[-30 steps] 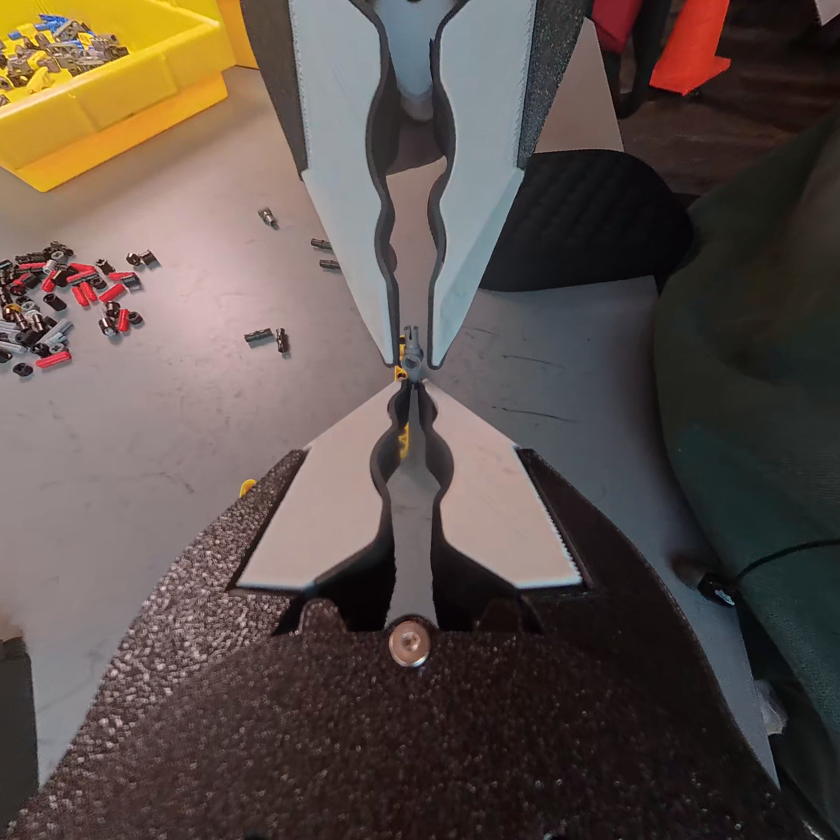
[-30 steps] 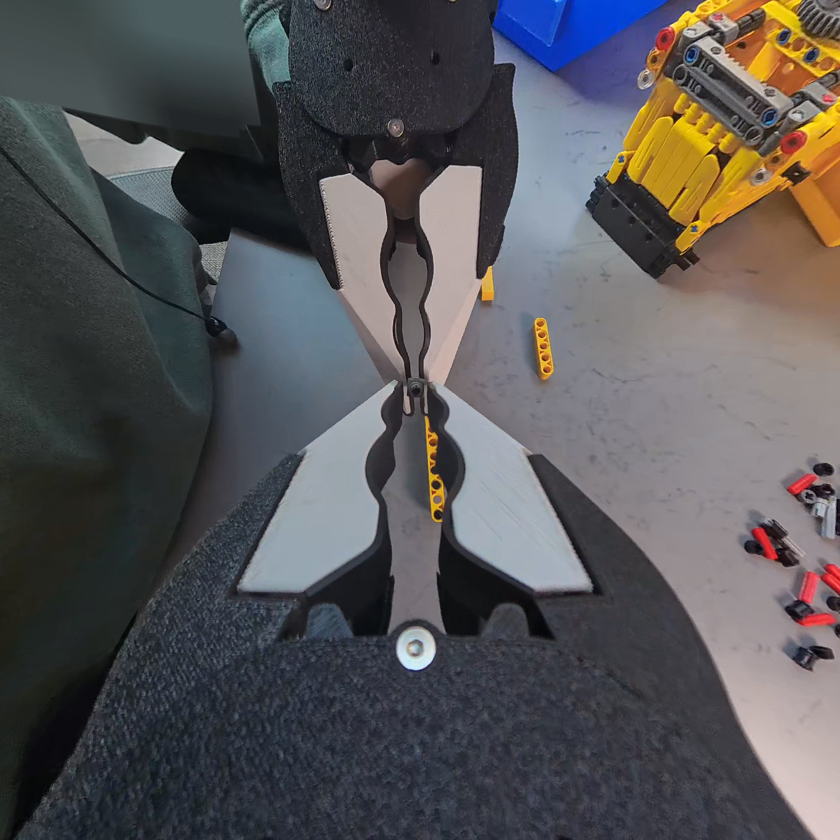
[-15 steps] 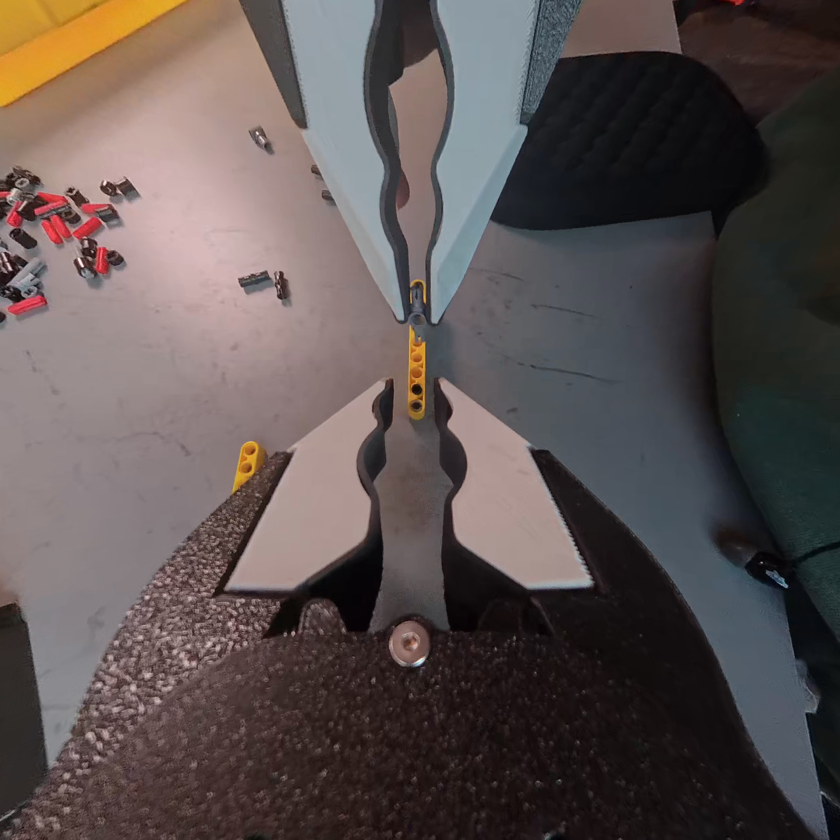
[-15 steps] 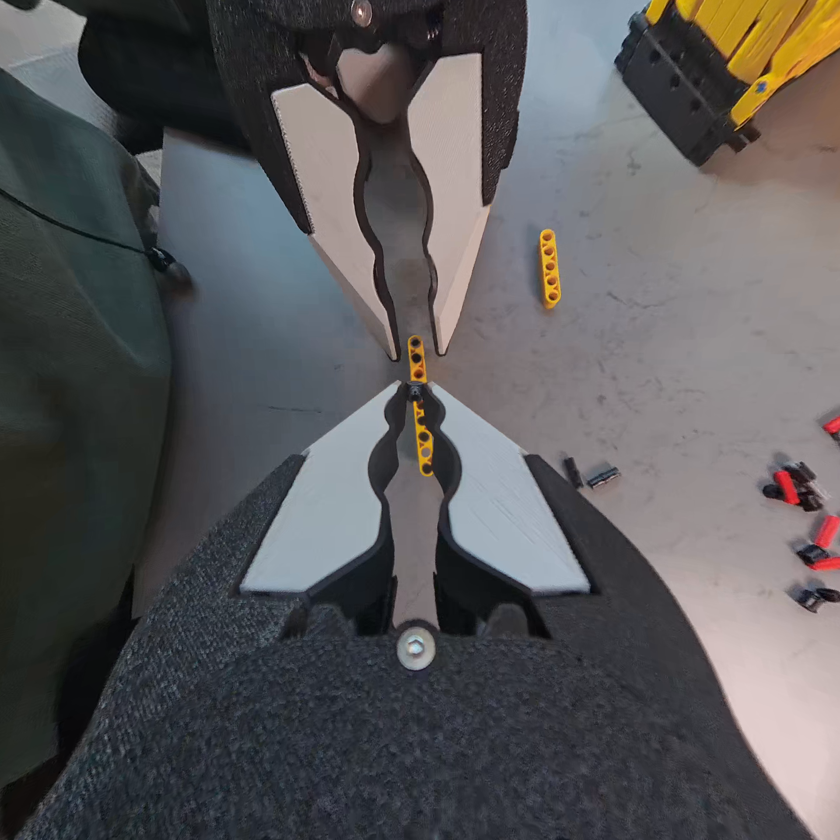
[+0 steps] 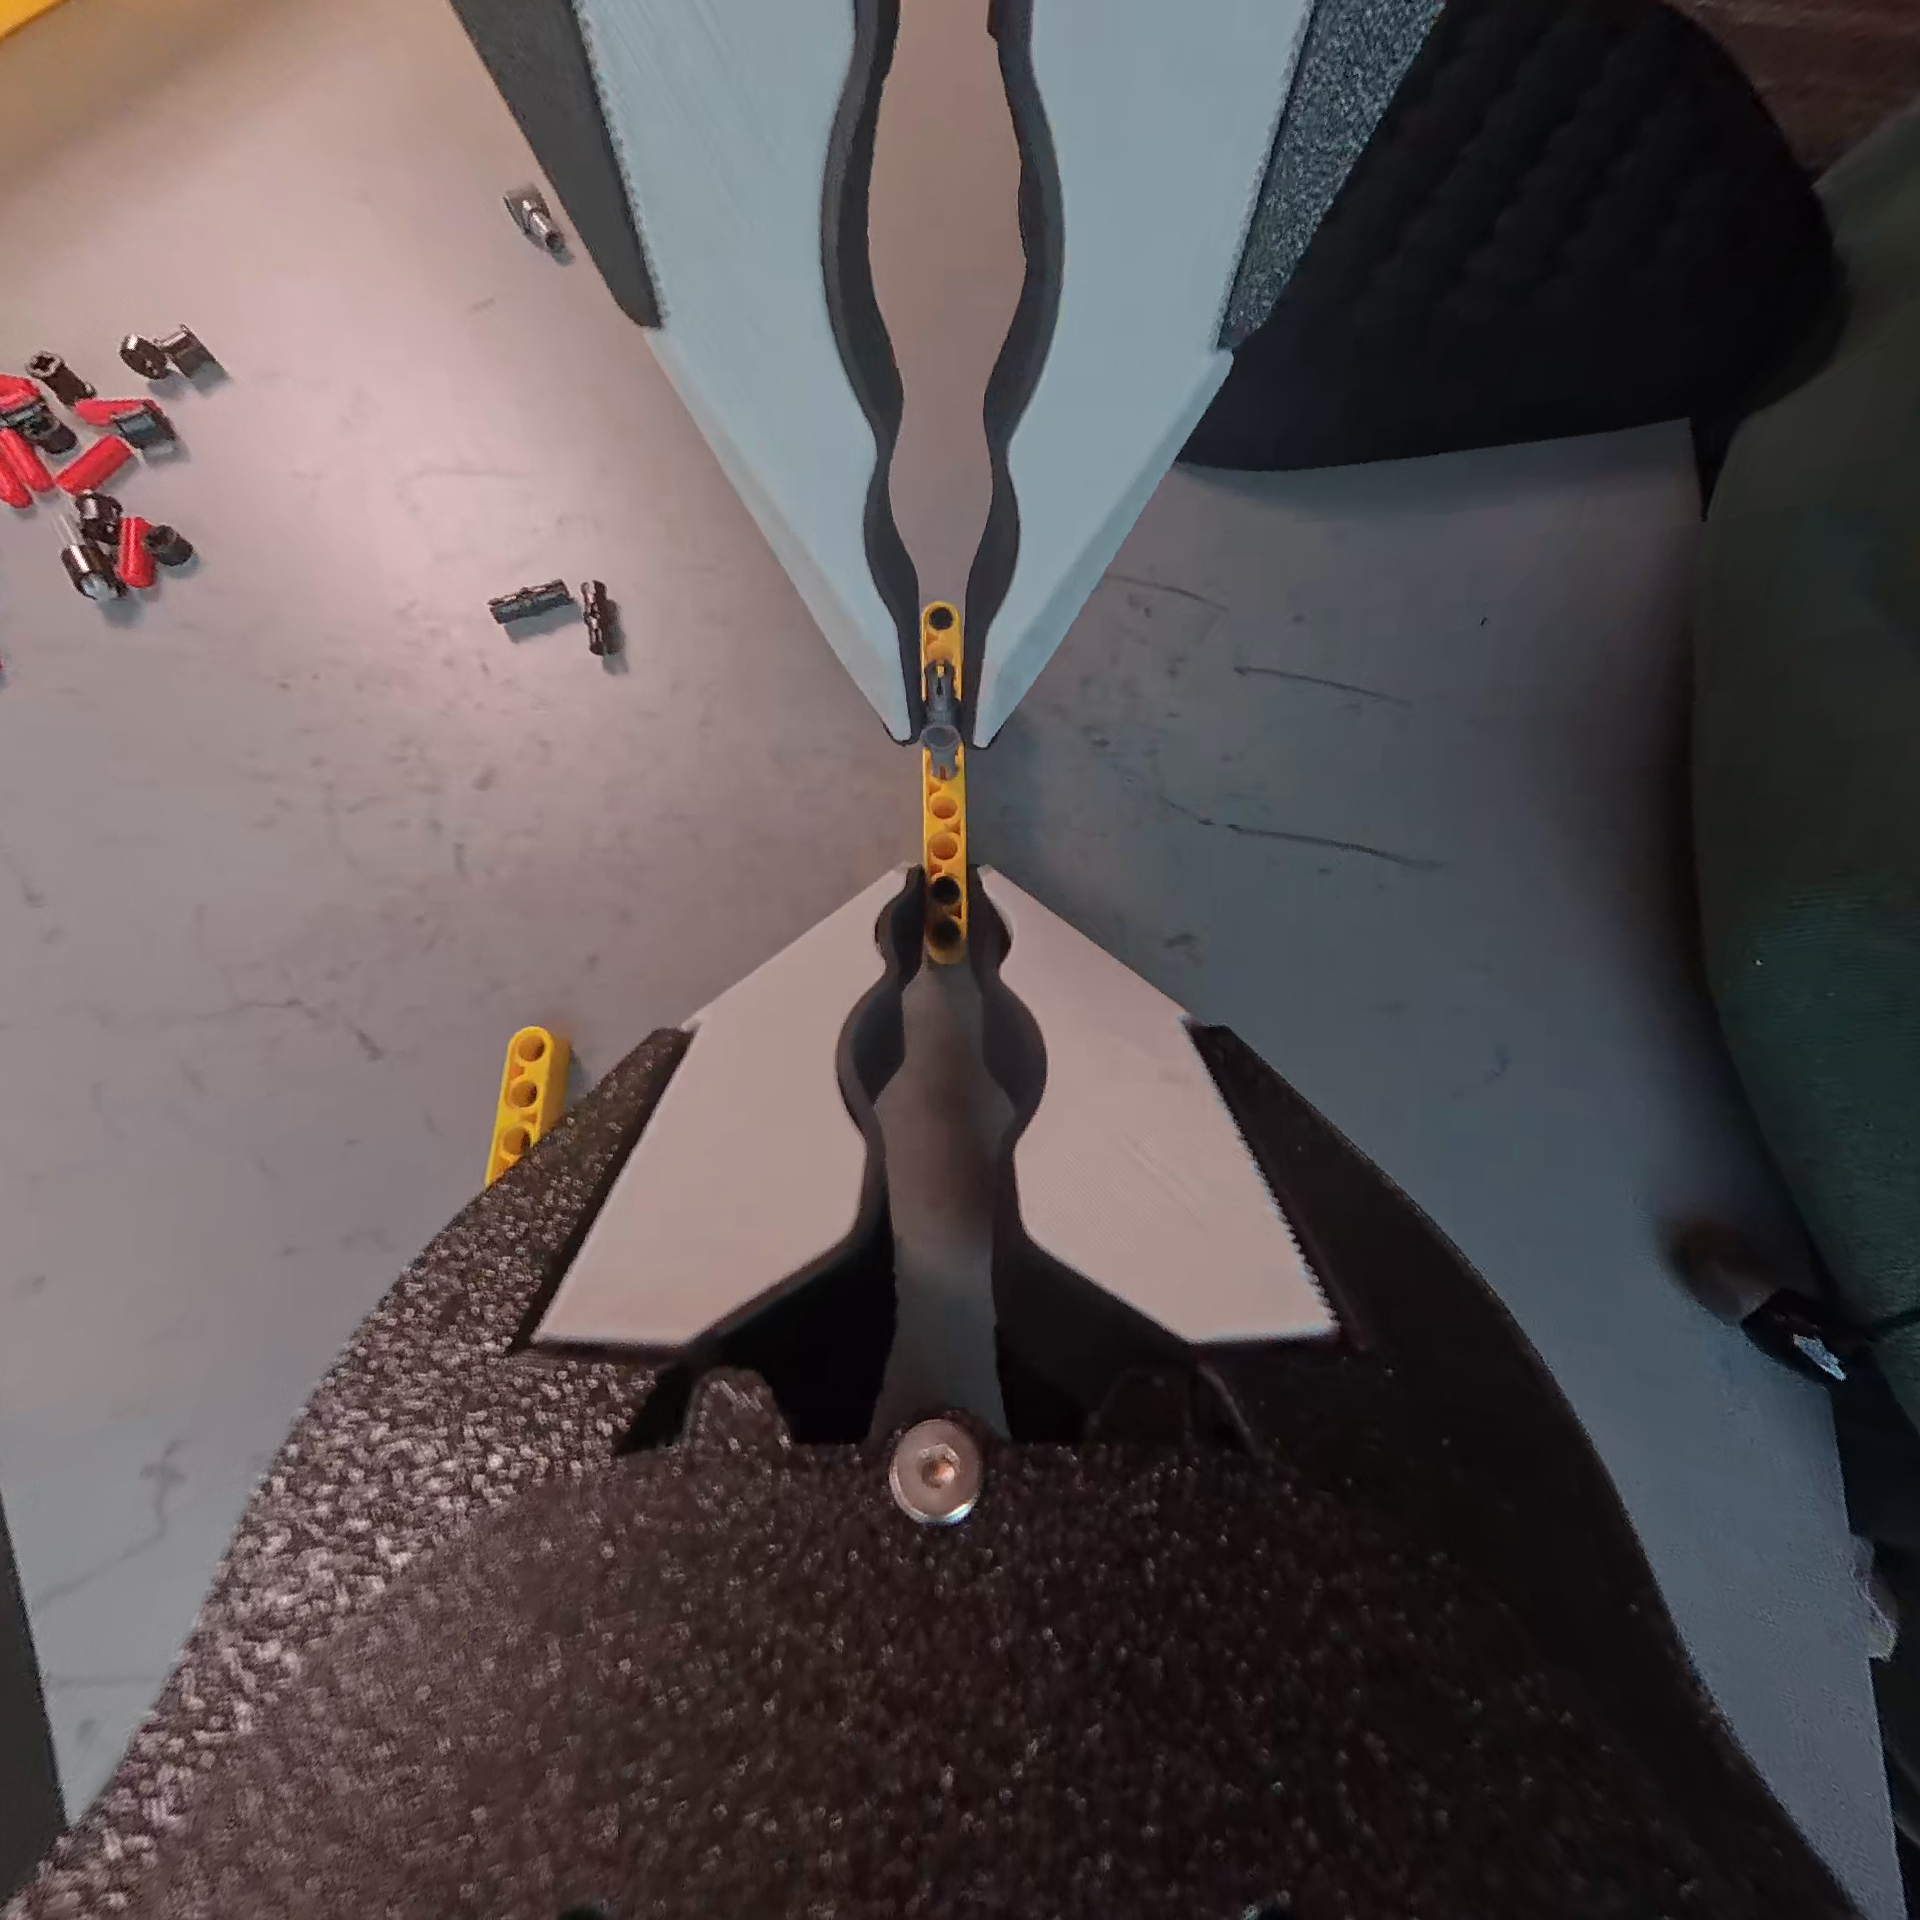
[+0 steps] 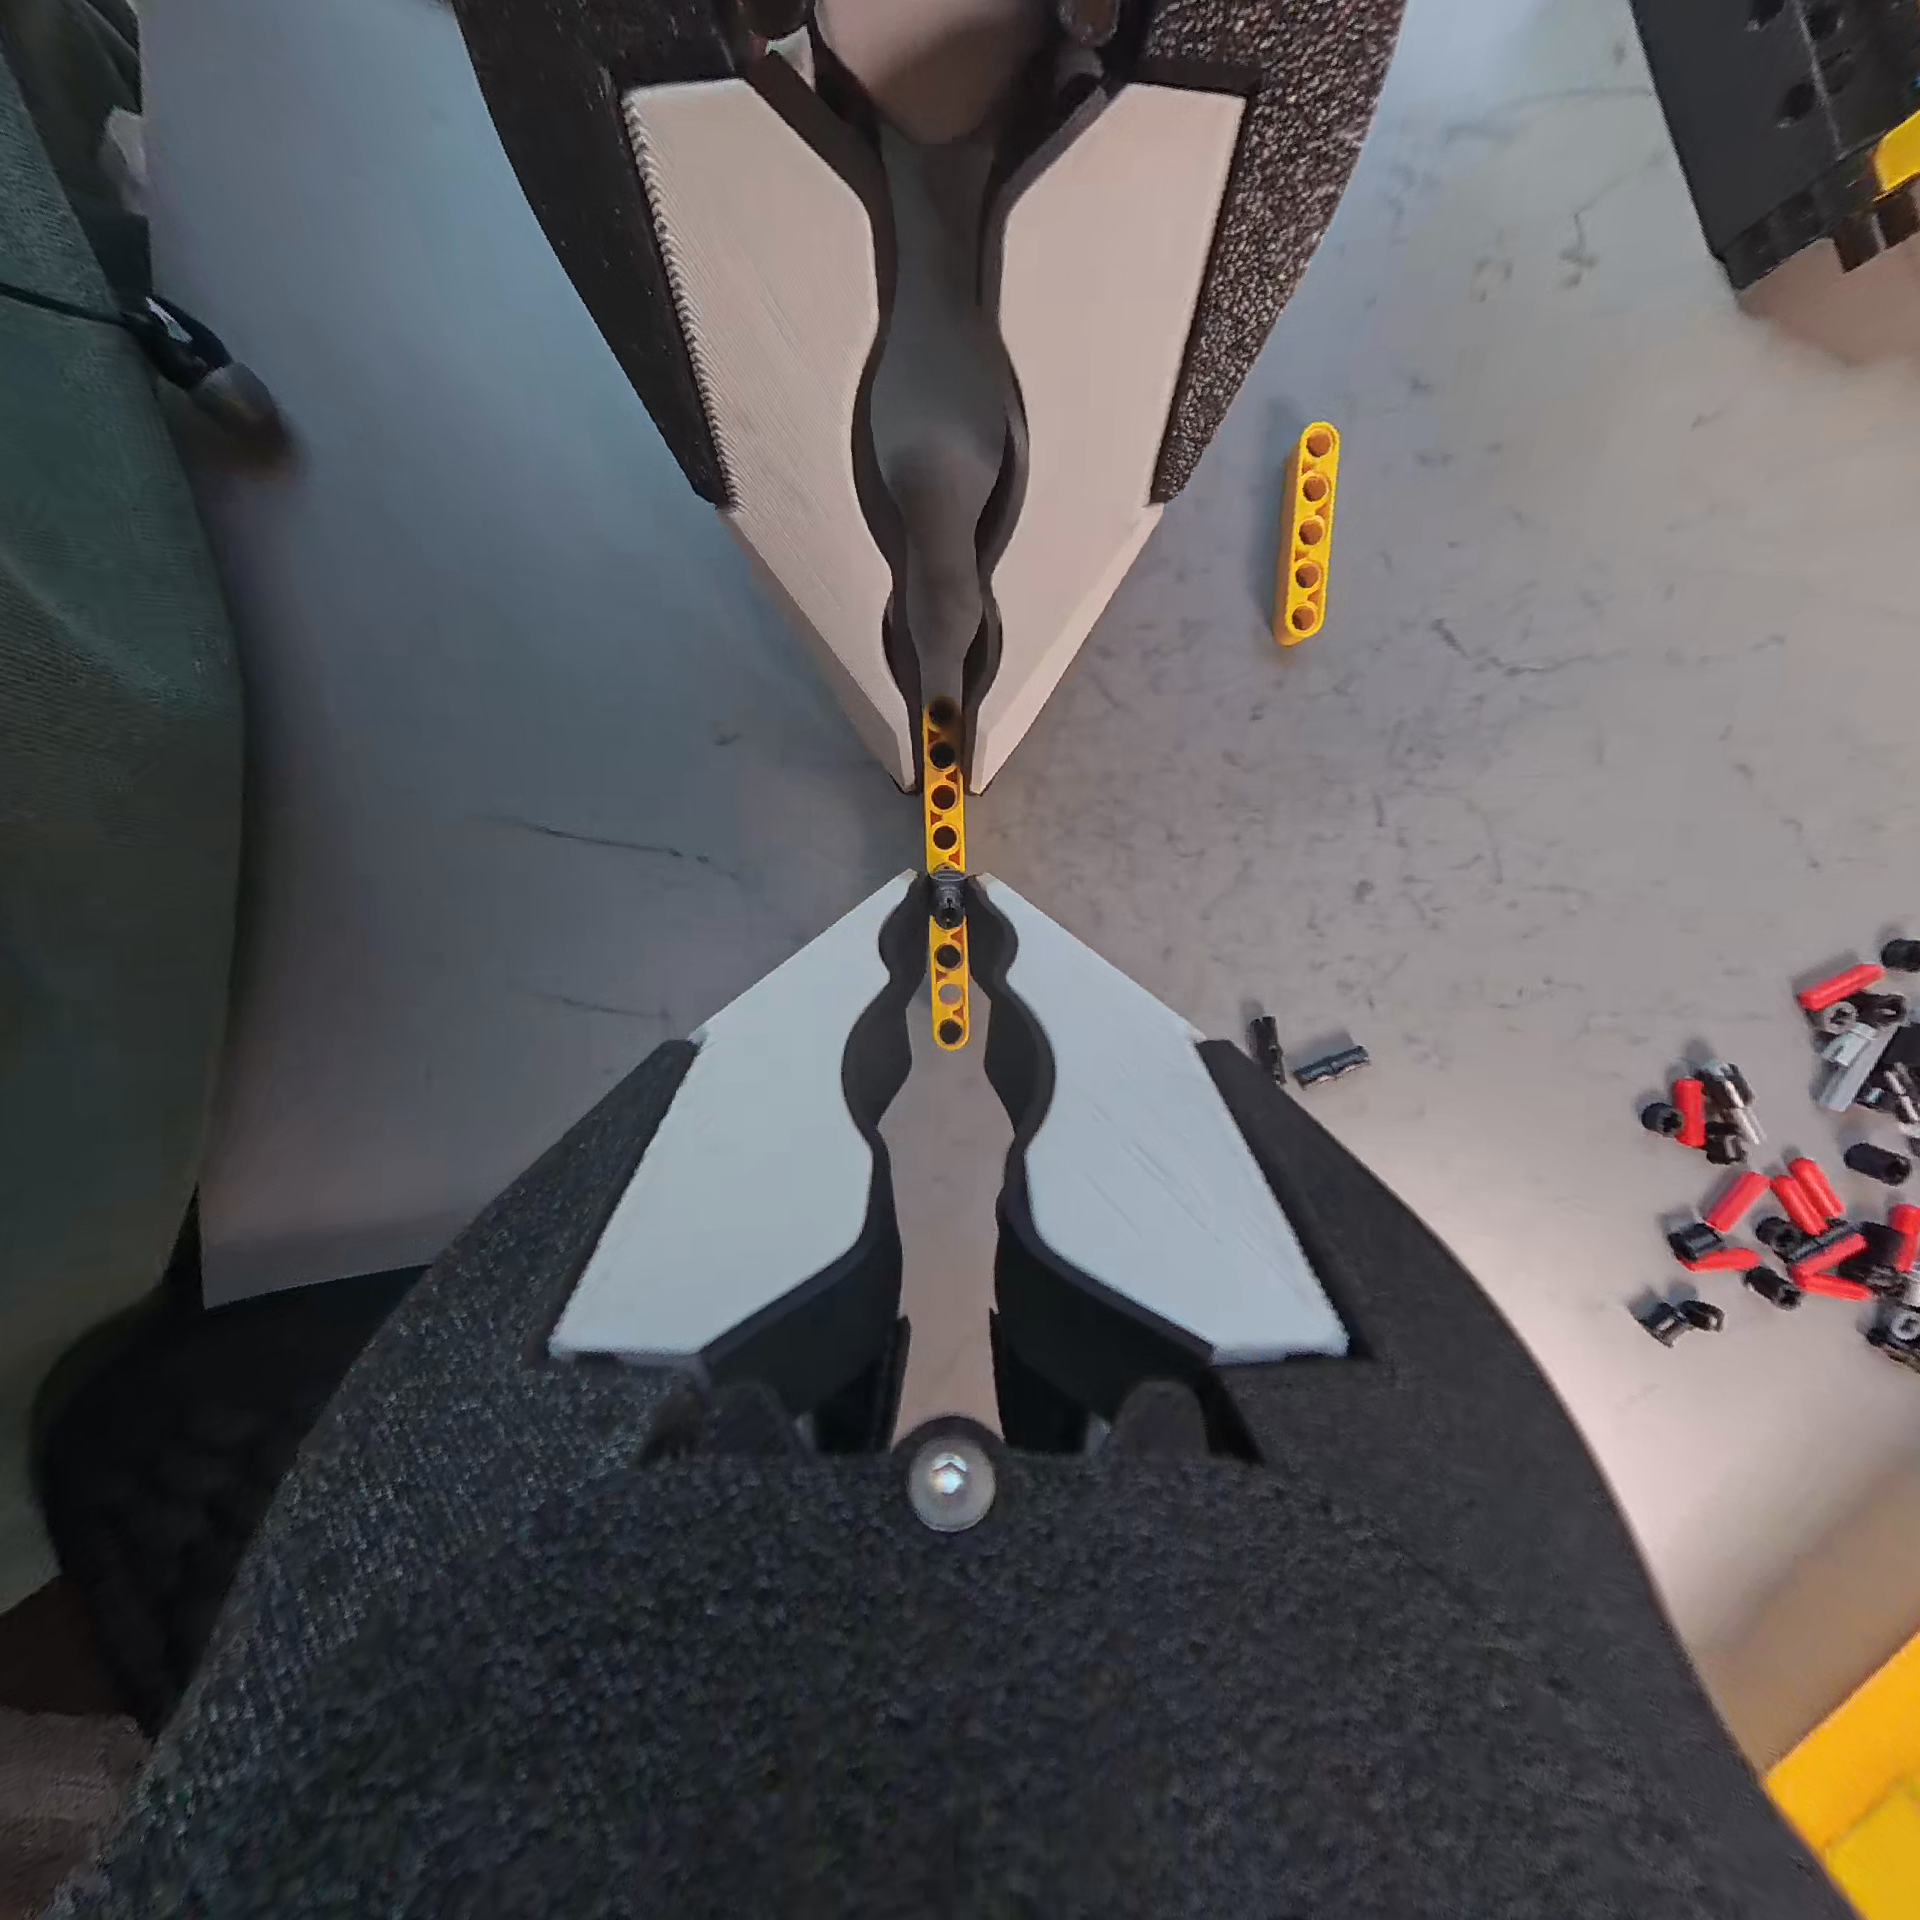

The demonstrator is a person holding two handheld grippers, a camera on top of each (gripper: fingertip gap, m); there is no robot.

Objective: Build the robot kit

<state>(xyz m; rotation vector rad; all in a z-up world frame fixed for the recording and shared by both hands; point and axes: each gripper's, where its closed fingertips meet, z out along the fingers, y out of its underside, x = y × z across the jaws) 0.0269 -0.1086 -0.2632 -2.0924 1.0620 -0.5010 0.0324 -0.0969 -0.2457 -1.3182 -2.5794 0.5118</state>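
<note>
A thin yellow beam with holes (image 5: 943,831) hangs between the two grippers above the grey table (image 5: 312,831). My left gripper (image 5: 941,883) is shut on the beam's near end. My right gripper (image 6: 945,883) faces it tip to tip and is shut on a small dark pin (image 6: 945,899) set in the beam (image 6: 943,816). The beam's other end runs back between the right fingers (image 6: 1122,1174). In the left wrist view the right gripper (image 5: 940,732) comes in from the top with the pin (image 5: 941,717) at its tips. In the right wrist view the left gripper (image 6: 943,779) comes in from the top.
A second yellow beam (image 6: 1307,532) lies on the table; it also shows beside my left gripper (image 5: 525,1101). Loose red and black pins (image 6: 1808,1195) lie scattered, with two black pins (image 5: 556,608) apart. A yellow-black model (image 6: 1808,135), a yellow bin corner (image 6: 1860,1787) and a person's green garment (image 5: 1829,831) border the area. The grippers are tip to tip, or close to it. The yellow-black model (image 6: 1808,135) is about equally far from each gripper, around 20 cm.
Half a second ago my left gripper stood open, back from the beam. It has since moved in and shut on the beam's end. The right gripper has kept its hold.
</note>
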